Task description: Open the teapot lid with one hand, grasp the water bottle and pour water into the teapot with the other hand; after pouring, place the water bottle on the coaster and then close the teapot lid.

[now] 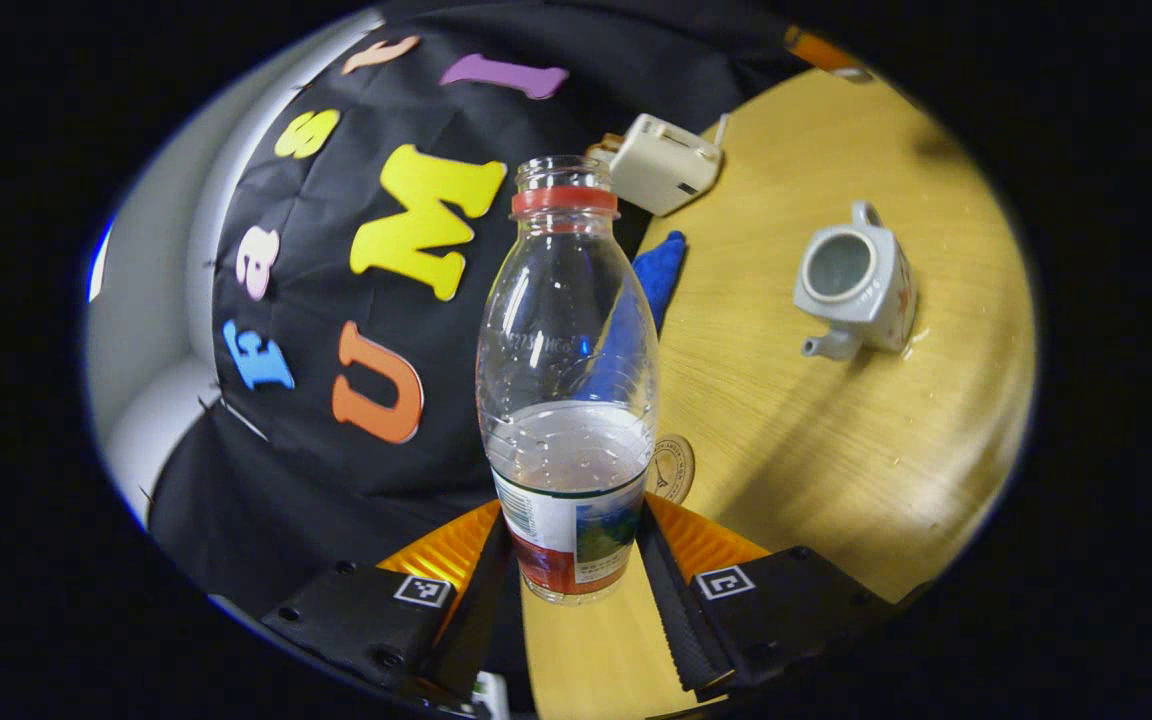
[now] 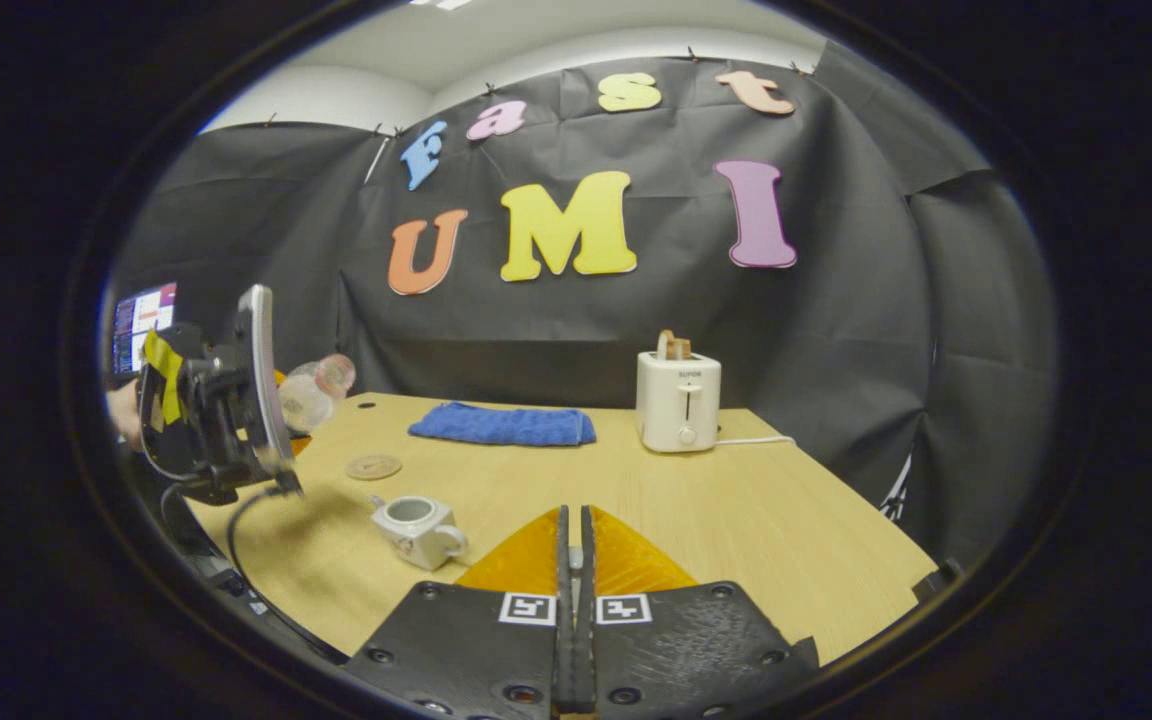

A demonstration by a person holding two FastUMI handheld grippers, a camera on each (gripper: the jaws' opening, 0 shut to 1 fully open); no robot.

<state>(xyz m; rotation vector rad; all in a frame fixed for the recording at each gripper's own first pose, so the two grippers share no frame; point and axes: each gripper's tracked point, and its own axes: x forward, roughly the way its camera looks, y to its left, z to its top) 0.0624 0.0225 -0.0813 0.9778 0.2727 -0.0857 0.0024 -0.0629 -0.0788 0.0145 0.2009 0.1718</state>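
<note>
My left gripper [image 1: 571, 520] is shut on the lower, labelled part of a clear water bottle [image 1: 566, 330] with a red neck ring and no cap; water fills about its lower third. Just behind the bottle lies the round coaster [image 1: 674, 468]. The pale teapot [image 1: 856, 280] stands lidless to the right, spout toward me. In the right gripper view the left gripper [image 2: 291, 400] holds the bottle [image 2: 321, 385] in the air at the left, beyond the coaster [image 2: 373, 466] and teapot [image 2: 416, 528]. My right gripper [image 2: 573, 540] is shut with a thin pale piece pinched in its slit, apparently the lid's knob.
A white toaster [image 2: 678, 400] with its cord and a folded blue cloth [image 2: 503, 424] sit at the back of the wooden table [image 2: 736, 520]. Small water drops [image 1: 916, 335] lie beside the teapot. A cable hangs from the left gripper at the table's left edge.
</note>
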